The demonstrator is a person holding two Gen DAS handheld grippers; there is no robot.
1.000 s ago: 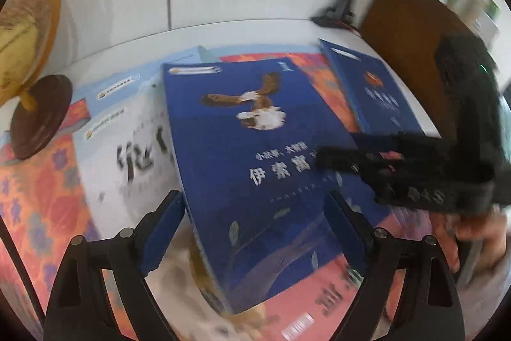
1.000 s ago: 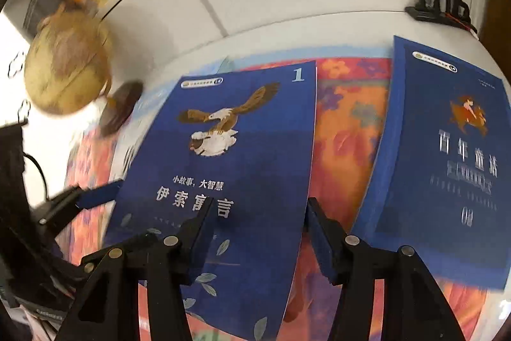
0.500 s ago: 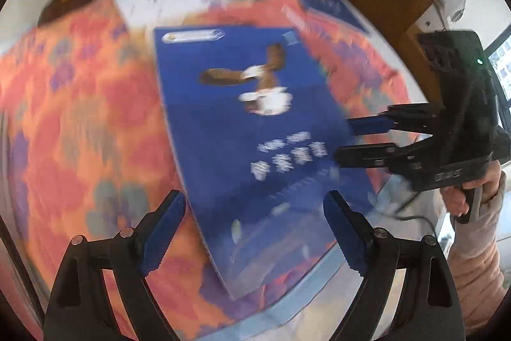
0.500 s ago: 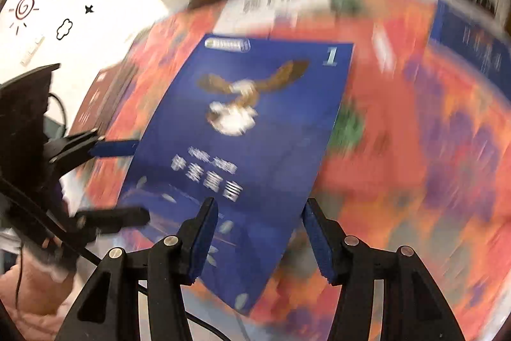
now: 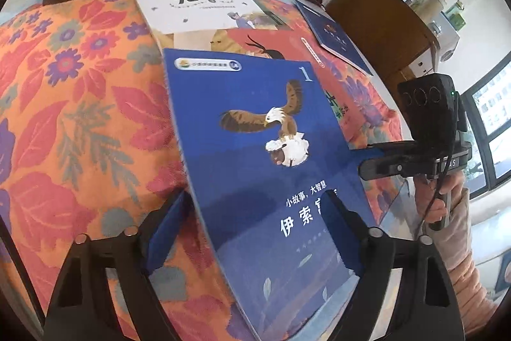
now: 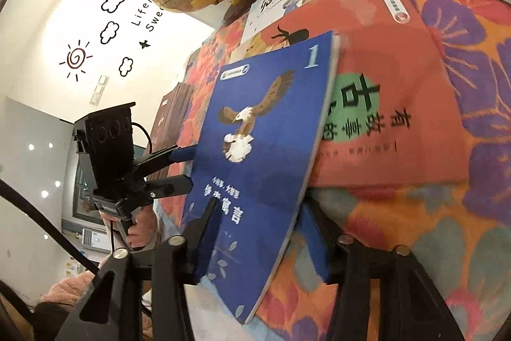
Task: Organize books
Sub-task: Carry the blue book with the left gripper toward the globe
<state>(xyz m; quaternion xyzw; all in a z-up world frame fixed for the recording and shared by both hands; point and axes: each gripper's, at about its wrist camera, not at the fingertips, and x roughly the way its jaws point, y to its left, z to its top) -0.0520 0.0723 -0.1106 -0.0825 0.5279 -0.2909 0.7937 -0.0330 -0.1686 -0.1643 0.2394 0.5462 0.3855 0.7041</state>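
Bench under a floral cloth, books spread across it. Orange-red book lies flat at centre; the blue eagle book rests tilted over its edge, lower corner hanging past the bench edge. White book and a small dark-blue book sit further back.

Eagle book looks like a thin softcover: light, floppy, glossy, likely to sag or slip from a one-sided pinch. Best held at both side edges near the overhang.

Left gripper straddles the lower part, jaws just been closing, pads not clearly pressing. Right gripper likewise straddles it, closing; grip unconfirmed.
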